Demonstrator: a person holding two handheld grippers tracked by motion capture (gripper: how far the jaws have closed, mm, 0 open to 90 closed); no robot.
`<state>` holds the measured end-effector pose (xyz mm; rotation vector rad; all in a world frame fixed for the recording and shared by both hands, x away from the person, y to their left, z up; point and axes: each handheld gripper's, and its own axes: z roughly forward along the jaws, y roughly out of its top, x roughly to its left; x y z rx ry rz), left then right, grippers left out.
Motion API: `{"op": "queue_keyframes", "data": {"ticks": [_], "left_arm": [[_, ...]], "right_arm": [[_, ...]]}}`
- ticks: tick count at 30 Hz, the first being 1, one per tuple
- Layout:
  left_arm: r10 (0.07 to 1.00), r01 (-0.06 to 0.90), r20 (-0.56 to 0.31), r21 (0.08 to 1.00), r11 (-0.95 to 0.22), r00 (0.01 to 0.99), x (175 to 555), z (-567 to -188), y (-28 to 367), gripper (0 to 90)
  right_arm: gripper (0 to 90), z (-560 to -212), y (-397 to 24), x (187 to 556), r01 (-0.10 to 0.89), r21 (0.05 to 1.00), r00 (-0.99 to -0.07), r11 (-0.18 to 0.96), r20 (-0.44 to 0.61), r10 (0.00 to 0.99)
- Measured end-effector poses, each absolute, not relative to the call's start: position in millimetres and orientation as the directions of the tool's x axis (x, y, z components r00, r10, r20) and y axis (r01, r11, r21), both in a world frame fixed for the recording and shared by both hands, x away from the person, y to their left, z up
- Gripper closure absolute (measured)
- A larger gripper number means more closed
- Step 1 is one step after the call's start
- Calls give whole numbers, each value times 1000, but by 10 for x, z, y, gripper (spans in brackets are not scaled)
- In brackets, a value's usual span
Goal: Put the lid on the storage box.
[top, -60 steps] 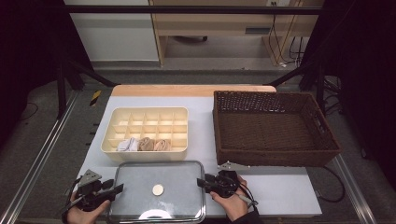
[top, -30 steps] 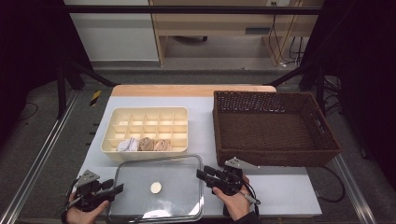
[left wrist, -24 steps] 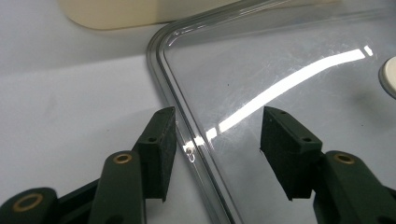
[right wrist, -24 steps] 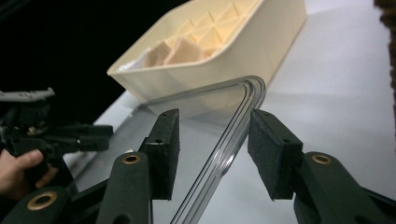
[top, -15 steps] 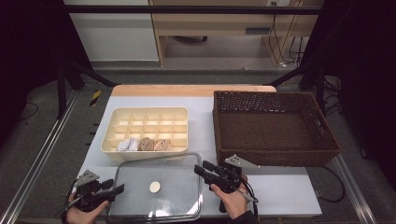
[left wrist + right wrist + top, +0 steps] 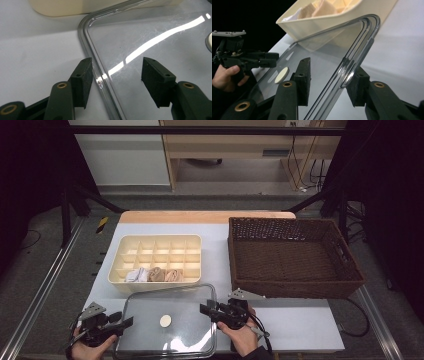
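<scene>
**Figure: Two-handed lift of a clear lid beside a divided box**

The clear lid (image 6: 167, 325) lay at the near edge of the worktop (image 6: 295, 320), just in front of the cream divided box (image 6: 156, 260), with its right edge raised off the surface. The right tongs (image 6: 206, 309) straddled that raised rim; their jaws had just been closing, yet in the right gripper view a gap remained on the inner side of the rim (image 6: 352, 67), so the lid was not clamped. The left tongs (image 6: 127, 321) stood apart around the lid's left rim (image 6: 96, 75), pads clear of it.

To do the step well, both tongs would probably need to close squarely on the rim before any lift, at matching heights, since the smooth, glossy plastic looked likely to slip or twist under a one-sided grip. The small pale disc (image 6: 165, 321) marks the lid's centre as a balance guide.

The pale, matt worktop also carried a dark wicker basket (image 6: 295, 252) at right. The box held folded cloth items (image 6: 154, 275) in its near row. Beyond lay a grey floor, a wooden bench (image 6: 225, 150), and dark surrounds.
</scene>
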<state>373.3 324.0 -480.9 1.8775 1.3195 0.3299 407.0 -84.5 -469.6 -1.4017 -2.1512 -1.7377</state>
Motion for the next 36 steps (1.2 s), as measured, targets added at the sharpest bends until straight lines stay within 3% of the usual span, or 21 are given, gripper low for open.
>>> {"op": "queue_keyframes", "data": {"ticks": [8, 21, 36], "left_arm": [[874, 670, -237, 731, -127, 424, 3748, -4809, 3254, 387], [859, 682, -271, 722, -117, 435, 3766, -4802, 3256, 324], [865, 647, -299, 761, -39, 404, 3675, -4666, 3293, 490]], "right_arm": [[632, -4764, -979, 4060, 706, 708, -565, 2, 562, 604], [652, -4781, -1010, 4069, 693, 719, -588, 45, 528, 612], [665, -4727, -1022, 4056, 684, 725, -598, 76, 499, 628]]}}
